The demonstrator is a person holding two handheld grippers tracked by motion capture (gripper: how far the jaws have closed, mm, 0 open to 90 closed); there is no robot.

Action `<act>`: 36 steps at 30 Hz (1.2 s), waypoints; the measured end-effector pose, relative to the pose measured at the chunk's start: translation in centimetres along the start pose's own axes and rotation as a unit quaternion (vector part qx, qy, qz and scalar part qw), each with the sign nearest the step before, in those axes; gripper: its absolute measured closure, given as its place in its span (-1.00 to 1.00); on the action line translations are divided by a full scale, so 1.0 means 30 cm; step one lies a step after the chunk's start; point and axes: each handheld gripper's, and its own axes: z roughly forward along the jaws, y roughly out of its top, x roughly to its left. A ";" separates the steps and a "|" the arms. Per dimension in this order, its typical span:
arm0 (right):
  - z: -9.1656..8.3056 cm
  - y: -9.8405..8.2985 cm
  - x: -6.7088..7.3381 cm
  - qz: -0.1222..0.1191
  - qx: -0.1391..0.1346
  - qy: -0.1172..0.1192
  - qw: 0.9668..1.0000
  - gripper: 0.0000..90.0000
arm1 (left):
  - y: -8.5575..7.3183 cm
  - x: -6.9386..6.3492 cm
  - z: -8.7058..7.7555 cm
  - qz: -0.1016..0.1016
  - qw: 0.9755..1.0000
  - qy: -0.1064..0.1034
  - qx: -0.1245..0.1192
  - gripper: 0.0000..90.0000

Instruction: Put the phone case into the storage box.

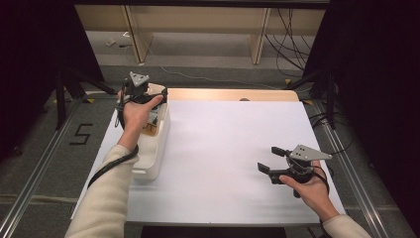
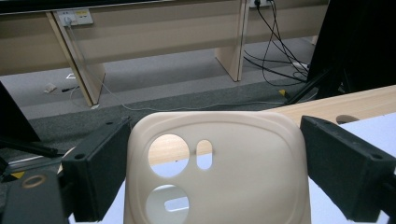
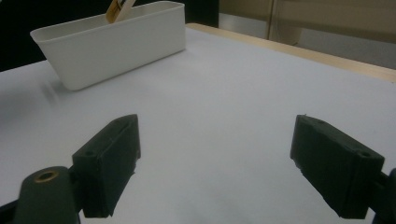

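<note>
Your left gripper (image 1: 140,94) hangs over the far end of the white bin (image 1: 156,148), at the table's left side. Between its jaws sits a cream phone case (image 2: 219,168), upright, camera cut-outs facing you. The left jaw's pad looks pressed to the case's edge; at the right jaw you see a sliver of gap, so whether the case is truly pinched is hard to say. The bottom of the case is cut off, and your hand (image 1: 136,115) hides most of the bin's contents. Your right gripper (image 1: 274,159) rests well apart from the bin, over the bare white table (image 1: 223,148), jaws spread wide with nothing between.
</note>
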 end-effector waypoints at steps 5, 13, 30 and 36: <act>0.000 0.000 0.000 0.000 0.000 0.000 1.000 -0.63 | 0.004 0.004 0.006 -0.003 1.000 0.000 -0.001 -0.75; 0.001 0.000 0.000 0.001 0.000 0.000 1.000 -0.63 | 0.005 0.005 0.017 -0.002 1.000 0.001 0.002 -0.75; 0.001 0.000 0.000 0.002 -0.001 0.002 1.000 -0.63 | 0.009 0.010 0.039 0.000 1.000 -0.001 0.004 -0.75; 0.001 -0.001 0.000 0.002 0.000 0.002 1.000 -0.63 | 0.012 0.007 0.047 0.003 1.000 -0.003 0.005 -0.75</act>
